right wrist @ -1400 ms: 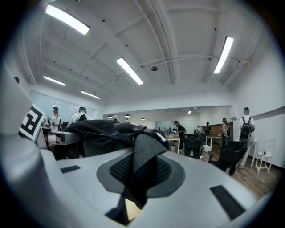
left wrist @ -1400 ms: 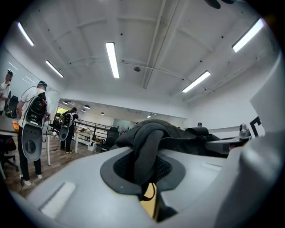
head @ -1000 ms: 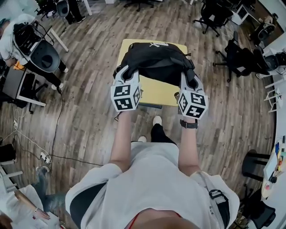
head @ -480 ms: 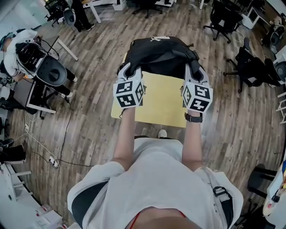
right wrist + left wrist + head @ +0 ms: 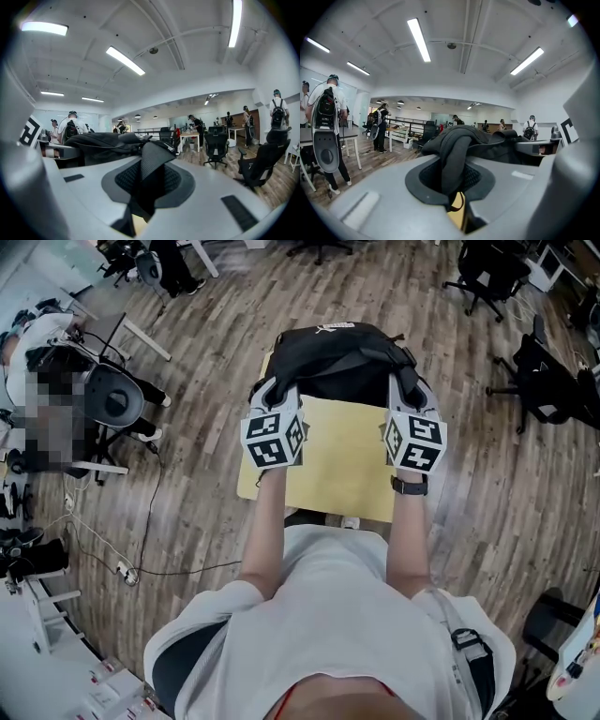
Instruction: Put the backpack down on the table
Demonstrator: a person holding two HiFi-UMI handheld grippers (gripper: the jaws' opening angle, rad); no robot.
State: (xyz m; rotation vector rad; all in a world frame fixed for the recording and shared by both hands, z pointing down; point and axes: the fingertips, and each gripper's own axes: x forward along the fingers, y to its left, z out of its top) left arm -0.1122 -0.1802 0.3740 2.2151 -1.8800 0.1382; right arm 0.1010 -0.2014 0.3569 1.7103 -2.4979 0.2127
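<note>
A black backpack [image 5: 337,357] hangs between my two grippers over the far edge of the yellow table [image 5: 342,465]. My left gripper [image 5: 270,392] is shut on a dark padded shoulder strap [image 5: 454,157] at the bag's left side. In the left gripper view the left gripper [image 5: 457,190] pinches that strap, with yellow tabletop showing below. My right gripper [image 5: 411,390] is shut on the other strap [image 5: 151,171] at the bag's right side, and the right gripper [image 5: 144,199] points nearly level. Whether the bag's bottom touches the table I cannot tell.
Black office chairs [image 5: 548,381] stand on the wood floor to the right and at the back. To the left are a grey chair [image 5: 114,401], a desk and a cable [image 5: 150,521] on the floor. Several people [image 5: 329,117] stand in the room beyond.
Both grippers have carried the backpack forward, from over the table's middle to its far edge. The person has stepped up to the table's near edge.
</note>
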